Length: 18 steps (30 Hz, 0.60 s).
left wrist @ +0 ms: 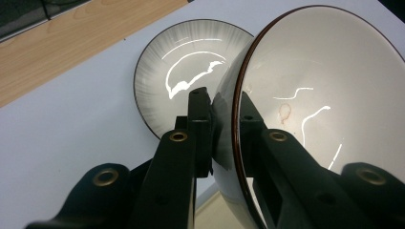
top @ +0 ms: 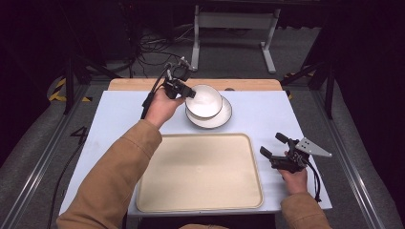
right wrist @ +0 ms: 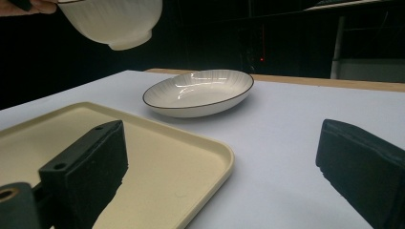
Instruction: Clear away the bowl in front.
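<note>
Gripping the bowl (top: pixel 204 100) by its left rim, we have the left gripper (top: pixel 184 90) clenched on it, one jaw inside the wall and one outside, as the left gripper view makes plain. We pinch the rim because the thin wall is the one part of the bowl (left wrist: pixel 329 95) narrow enough to fit between the jaws. The bowl is in the air above the far middle of the table (top: pixel 119 119), tilted, and clear of the plate (top: pixel 224 118) beneath it; in the right gripper view the bowl's foot (right wrist: pixel 125 44) hangs well above the plate (right wrist: pixel 200 93). We judge that raising it this far keeps the foot from scraping the plate's ribbed rim as it comes away.

The plate (left wrist: pixel 157 76) lies flat on the white table, just beyond the far edge of the tray (top: pixel 200 171). The tray sits at the near middle, its surface bare, and to us it looks like the likely place for the dishes.

Our right gripper (top: pixel 274 149) waits at the near right, beside the tray's right edge, its jaws released and wide apart, grasping nothing. It points toward the plate, so we think it is kept ready there, out of the bowl's way.
</note>
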Tool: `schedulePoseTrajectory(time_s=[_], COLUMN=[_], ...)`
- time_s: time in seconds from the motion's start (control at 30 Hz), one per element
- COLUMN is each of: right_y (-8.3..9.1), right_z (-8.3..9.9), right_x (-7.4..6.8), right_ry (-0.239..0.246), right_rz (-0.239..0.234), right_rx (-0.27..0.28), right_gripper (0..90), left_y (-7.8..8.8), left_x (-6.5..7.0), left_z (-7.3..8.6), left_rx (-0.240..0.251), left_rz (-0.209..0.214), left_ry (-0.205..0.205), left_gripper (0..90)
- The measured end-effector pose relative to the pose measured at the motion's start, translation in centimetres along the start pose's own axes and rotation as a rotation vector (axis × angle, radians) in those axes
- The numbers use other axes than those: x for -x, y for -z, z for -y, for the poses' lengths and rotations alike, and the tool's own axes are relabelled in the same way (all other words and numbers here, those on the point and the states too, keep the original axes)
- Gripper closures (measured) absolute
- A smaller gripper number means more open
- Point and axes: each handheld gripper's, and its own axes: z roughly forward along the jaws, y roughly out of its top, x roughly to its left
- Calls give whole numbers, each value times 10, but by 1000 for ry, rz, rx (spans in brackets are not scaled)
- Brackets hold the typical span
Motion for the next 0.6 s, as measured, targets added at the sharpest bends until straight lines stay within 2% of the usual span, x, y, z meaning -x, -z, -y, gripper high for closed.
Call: schedulePoseTrajectory(time_s=[0.2,0.43,0.6], right_y=[0,0,0], right_z=[0,0,0], right_x=[0,0,0], right_ry=[0,0,0], right_rz=[1,1,1], right_rx=[0,0,0], right_gripper=[38,39,39], left_y=[14,22,27], left_x=[2,4,8], left_z=[7,17,23], left_rx=[0,-8,-16], left_rz=[13,23,31], left_ry=[-30,-52,-82], left_gripper=[823,823,823])
